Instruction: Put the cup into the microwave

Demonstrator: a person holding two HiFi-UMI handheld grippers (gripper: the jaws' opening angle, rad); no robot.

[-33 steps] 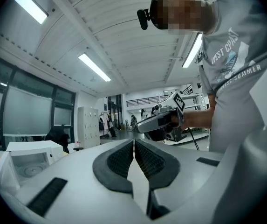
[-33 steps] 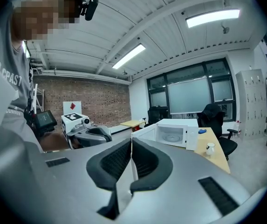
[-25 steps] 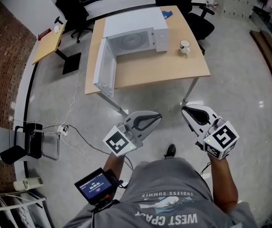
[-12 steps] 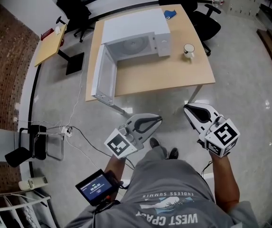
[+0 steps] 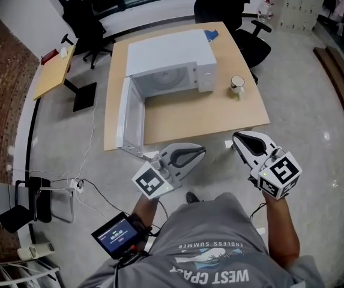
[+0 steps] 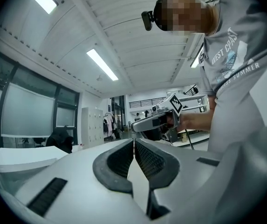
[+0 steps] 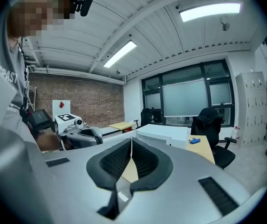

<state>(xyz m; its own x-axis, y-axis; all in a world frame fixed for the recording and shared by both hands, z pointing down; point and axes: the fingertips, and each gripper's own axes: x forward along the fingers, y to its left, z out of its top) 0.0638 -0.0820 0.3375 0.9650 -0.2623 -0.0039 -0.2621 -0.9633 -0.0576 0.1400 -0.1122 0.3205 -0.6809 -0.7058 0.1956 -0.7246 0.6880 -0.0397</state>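
A white cup (image 5: 236, 84) stands on the wooden table (image 5: 208, 116), to the right of the white microwave (image 5: 170, 62). The microwave's door (image 5: 129, 117) hangs open at its left side, and the cavity looks empty. Both grippers are held in front of the person, short of the table's near edge. My left gripper (image 5: 202, 150) is shut with nothing between its jaws, and its tips meet in the left gripper view (image 6: 133, 139). My right gripper (image 5: 233, 138) is likewise shut and empty (image 7: 131, 139). The cup does not show in either gripper view.
A blue object (image 5: 212, 34) lies at the table's far corner. Black office chairs (image 5: 232, 5) stand behind the table, and a small side desk (image 5: 53, 71) is at the left. Cables and a power strip (image 5: 75, 185) lie on the floor at the left.
The table and microwave have come closer in the head view as the person walks toward them. Both grippers stay shut and keep their pose in front of the body.
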